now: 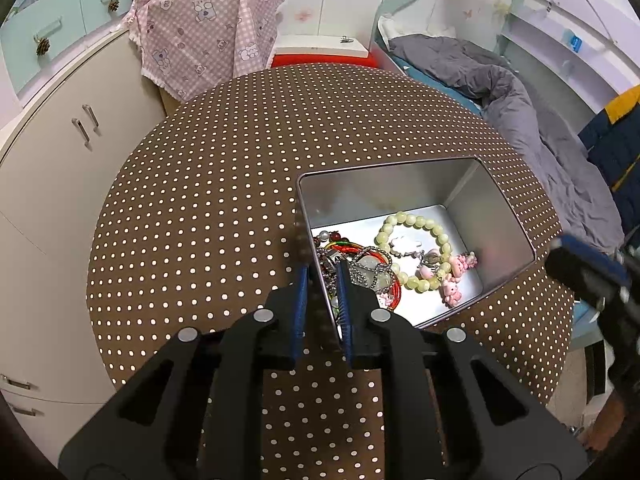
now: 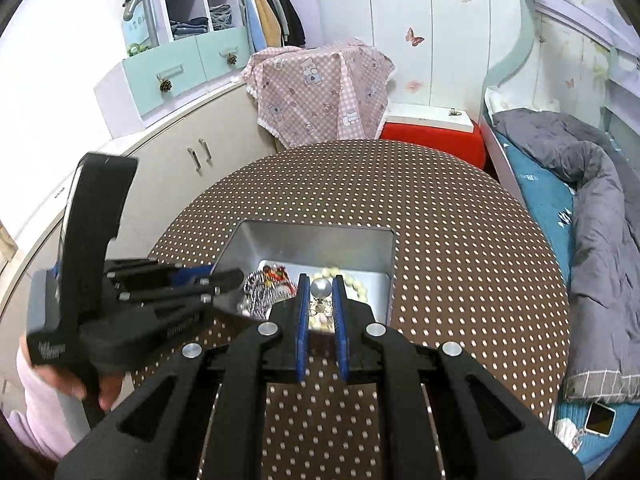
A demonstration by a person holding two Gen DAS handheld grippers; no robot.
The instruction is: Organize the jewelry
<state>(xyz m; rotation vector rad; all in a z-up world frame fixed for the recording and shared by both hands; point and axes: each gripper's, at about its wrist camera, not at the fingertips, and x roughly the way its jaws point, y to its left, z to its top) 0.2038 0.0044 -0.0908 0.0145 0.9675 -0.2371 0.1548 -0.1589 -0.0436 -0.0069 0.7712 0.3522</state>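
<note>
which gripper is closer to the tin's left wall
Left. The left gripper is shut on the tin's left wall, one finger on each side. The right gripper hangs apart, over the tin's near edge.

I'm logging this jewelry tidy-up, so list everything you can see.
table: one, brown with white dots, centre
metal tin: one, silver, open on table
bead bracelet: one, pale green, inside tin
pink charms: several, pink, beside bracelet
chains and red cord: tangle, silver and red, tin's left side
silver ball: one, silver, between right gripper's pads
checked cloth: one, pink, behind table
duvet: one, grey, bed at right
left gripper: one, black, clamped on tin's left wall
right gripper: one, black, shut on silver ball
</note>
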